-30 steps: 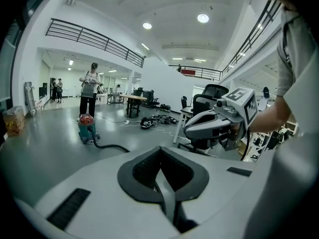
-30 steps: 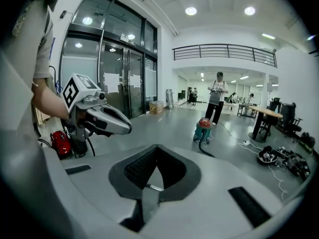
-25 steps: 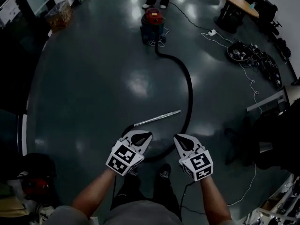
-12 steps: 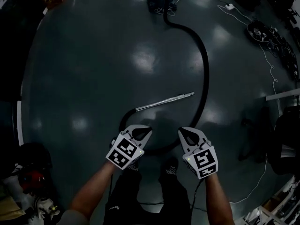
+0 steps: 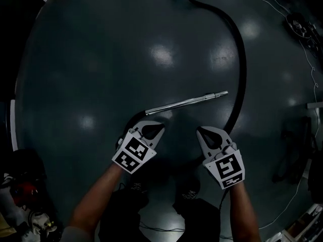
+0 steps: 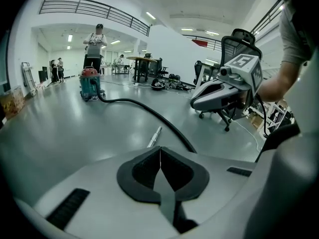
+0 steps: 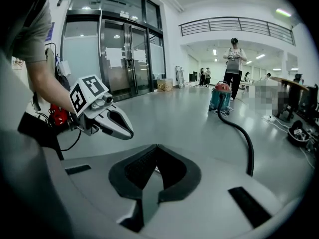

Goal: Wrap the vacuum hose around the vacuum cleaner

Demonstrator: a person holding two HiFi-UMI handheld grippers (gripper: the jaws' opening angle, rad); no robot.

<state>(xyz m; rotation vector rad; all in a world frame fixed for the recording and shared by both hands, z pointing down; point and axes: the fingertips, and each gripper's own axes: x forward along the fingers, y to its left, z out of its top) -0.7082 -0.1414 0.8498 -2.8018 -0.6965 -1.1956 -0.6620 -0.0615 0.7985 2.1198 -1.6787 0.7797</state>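
Left claw [image 5: 153,130] and right claw [image 5: 207,133] both closed, empty; I hold them low because the hose [image 5: 241,69] sprawls across the floor [image 5: 101,59].

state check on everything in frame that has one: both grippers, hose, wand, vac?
left gripper: shut, nothing between its jaws.
right gripper: shut, nothing between its jaws.
vacuum hose: unwrapped, lying in a long curve on the floor.
metal wand: lying flat on the floor, not gripped.
vacuum cleaner: upright on the floor, hose leading away from it, none wrapped around it.
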